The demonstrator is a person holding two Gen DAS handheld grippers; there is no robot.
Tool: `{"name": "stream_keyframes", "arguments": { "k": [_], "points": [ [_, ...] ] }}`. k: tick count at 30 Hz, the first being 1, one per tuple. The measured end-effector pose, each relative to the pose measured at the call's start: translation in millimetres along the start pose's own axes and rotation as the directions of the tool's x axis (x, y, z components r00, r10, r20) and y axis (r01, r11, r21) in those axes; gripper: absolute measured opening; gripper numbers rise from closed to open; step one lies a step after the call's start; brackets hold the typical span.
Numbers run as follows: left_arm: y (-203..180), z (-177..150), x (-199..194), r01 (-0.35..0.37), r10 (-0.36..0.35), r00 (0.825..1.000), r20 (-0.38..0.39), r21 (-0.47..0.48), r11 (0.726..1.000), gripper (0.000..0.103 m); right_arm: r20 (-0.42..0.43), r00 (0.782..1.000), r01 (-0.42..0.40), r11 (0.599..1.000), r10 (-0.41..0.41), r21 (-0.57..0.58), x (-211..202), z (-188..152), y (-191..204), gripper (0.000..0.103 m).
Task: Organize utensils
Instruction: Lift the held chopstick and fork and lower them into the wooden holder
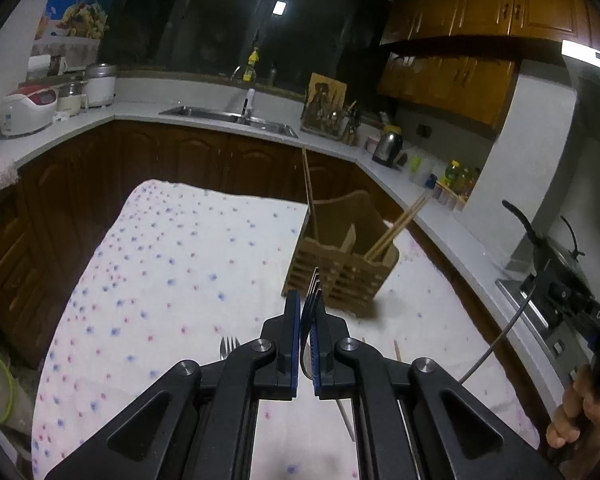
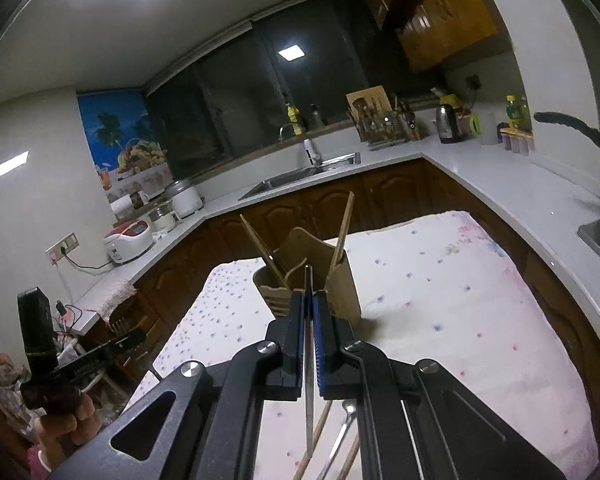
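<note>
my left gripper [image 1: 307, 300] is clamped on a fork [image 1: 314, 286], tines sticking up past the pads toward 12 o'clock. my right gripper [image 2: 309, 300] is closed on a thin flat metal utensil [image 2: 309, 360], seen edge-on, so i cannot tell what kind it is. the wooden utensil holder [image 1: 340, 268] stands on the flowered tablecloth [image 1: 172, 264], at about 1 o'clock from the left gripper and dead ahead at 12 from the right. it already has chopsticks [image 1: 396, 228] leaning out of it. a second fork [image 1: 228, 346] lies on the cloth at 8 o'clock from the left pads, and loose chopsticks [image 2: 320, 436] and a spoon [image 2: 346, 416] lie under the right gripper.

risks as i judge them: both grippers aim at one holder, so they could knock together over it. the holder looks light; catching its rim or a leaning chopstick could tip it. the fork is pinched near its head, so the handle may swing and miss the slot. the thin utensil could slip in its edge-on grip.

writing: the other gripper's body at 3 o'clock in the left view reads "das", maybe partial. nothing else is legible.
</note>
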State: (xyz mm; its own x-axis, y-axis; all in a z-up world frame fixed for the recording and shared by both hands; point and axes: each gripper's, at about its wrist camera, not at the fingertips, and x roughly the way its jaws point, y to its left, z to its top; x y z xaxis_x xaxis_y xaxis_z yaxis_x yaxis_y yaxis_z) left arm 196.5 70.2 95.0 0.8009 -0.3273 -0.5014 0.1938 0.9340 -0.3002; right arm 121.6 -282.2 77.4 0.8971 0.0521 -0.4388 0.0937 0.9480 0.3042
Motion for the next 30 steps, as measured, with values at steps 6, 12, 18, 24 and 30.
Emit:
{"name": "stream_keyframes", "arguments": {
  "k": [6, 12, 18, 24, 30],
  "points": [
    [-1, 19, 13, -0.007, 0.006, 0.999, 0.047, 0.017, 1.000, 0.003, 0.030, 0.999, -0.012, 1.000, 0.012, -0.010, 15, 14, 3, 0.004],
    [1, 38, 30, -0.011, 0.009, 0.995, 0.102, 0.022, 1.000, 0.003, 0.059, 0.998, -0.025, 1.000, 0.025, -0.007, 32, 31, 0, 0.004],
    [6, 52, 51, -0.005, 0.004, 0.990, 0.141, 0.007, 1.000, 0.003, 0.100, 0.995, -0.027, 1.000, 0.026, 0.000, 48, 53, -7, 0.004],
    [13, 68, 78, 0.003, -0.001, 0.985, 0.171, -0.011, 1.000, 0.003, 0.147, 0.989, -0.026, 1.000, 0.025, 0.001, 60, 77, -13, 0.005],
    [18, 75, 103, -0.002, 0.005, 0.973, 0.231, -0.009, 1.000, 0.003, 0.184, 0.983, -0.013, 0.999, 0.019, -0.034, 71, 94, -12, 0.005]
  ]
}}
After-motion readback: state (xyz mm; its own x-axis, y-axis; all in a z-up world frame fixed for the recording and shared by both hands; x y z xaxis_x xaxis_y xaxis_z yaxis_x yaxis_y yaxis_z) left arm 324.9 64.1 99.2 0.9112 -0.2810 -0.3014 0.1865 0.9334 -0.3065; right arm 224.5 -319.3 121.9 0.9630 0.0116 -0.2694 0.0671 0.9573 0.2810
